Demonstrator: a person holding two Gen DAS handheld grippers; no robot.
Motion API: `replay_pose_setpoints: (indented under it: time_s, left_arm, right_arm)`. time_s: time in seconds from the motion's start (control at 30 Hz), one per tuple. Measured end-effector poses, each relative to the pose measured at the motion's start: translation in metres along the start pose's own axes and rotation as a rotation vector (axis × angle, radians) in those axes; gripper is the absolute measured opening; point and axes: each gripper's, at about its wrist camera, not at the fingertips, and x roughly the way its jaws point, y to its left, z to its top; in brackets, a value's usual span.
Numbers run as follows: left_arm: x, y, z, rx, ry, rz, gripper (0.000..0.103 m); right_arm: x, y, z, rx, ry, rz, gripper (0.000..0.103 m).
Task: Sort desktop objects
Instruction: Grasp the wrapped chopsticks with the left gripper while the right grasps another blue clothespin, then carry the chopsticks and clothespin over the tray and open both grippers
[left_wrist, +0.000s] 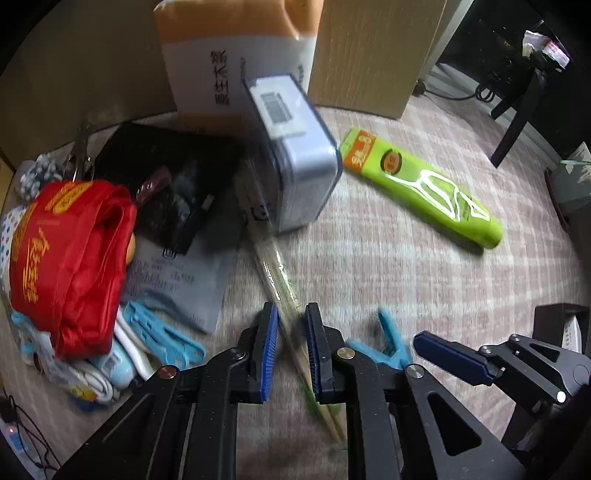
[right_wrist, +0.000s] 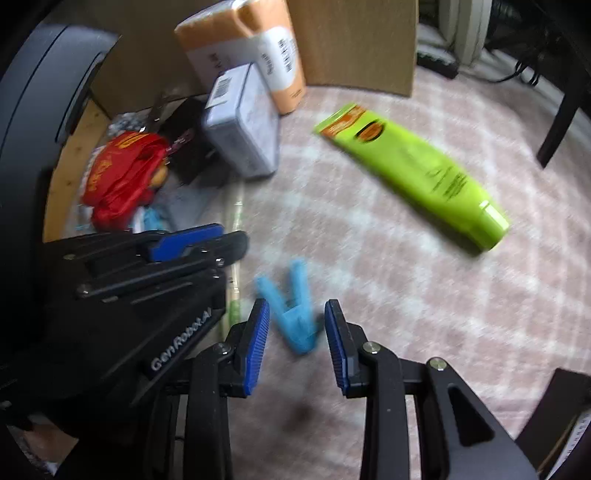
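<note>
My left jaws (left_wrist: 291, 350) stand narrow around the wrapped chopsticks (left_wrist: 280, 280), pads close beside them; my right jaws (right_wrist: 297, 343) gape half-wide around the blue clip (right_wrist: 295, 317), not touching; the green tube (right_wrist: 417, 170) lies at two o'clock on the desk (right_wrist: 369, 258).

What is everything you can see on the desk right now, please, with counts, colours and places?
Chopsticks in wrapper: one pack, pale, between left gripper's pads.
Clip: one, light blue, between right gripper's open fingers.
Tube: one, lime green, lying right.
Tin box: one, grey-blue, centre back.
Tissue pack: one, orange and white, behind tin.
Red bag: one, left pile.
Cardboard box: one, brown, back.
Left gripper: nearly closed around chopsticks.
Right gripper: open.
</note>
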Motion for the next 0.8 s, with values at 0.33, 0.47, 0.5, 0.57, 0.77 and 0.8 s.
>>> replay_pose_setpoints:
  time_s: [0.33,0.47,0.5,0.57,0.77,0.8]
  left_arm:
    - [-0.007,0.025,-0.031,-0.106,0.009,-0.092,0.011]
    - [-0.01,0.032,-0.048,-0.127,0.013,-0.11,0.01]
    - [-0.011,0.033,-0.053,-0.13,0.011,-0.111,0.01]
    - [-0.02,0.027,-0.065,-0.132,0.008,-0.107,0.01]
    - [-0.029,0.009,-0.099,-0.118,0.008,-0.1,0.01]
    - [-0.031,0.008,-0.107,-0.121,0.005,-0.102,0.01]
  right_arm:
    - [0.008,0.022,-0.008,-0.101,-0.022,-0.138,0.02]
    - [0.003,0.014,-0.025,-0.084,-0.007,-0.113,0.017]
    - [0.0,0.01,-0.032,-0.074,-0.01,-0.115,0.017]
    - [-0.005,0.003,-0.043,-0.057,-0.01,-0.114,0.017]
    - [-0.022,-0.018,-0.084,0.003,-0.011,-0.091,0.017]
    - [-0.027,-0.023,-0.091,0.016,-0.014,-0.086,0.017]
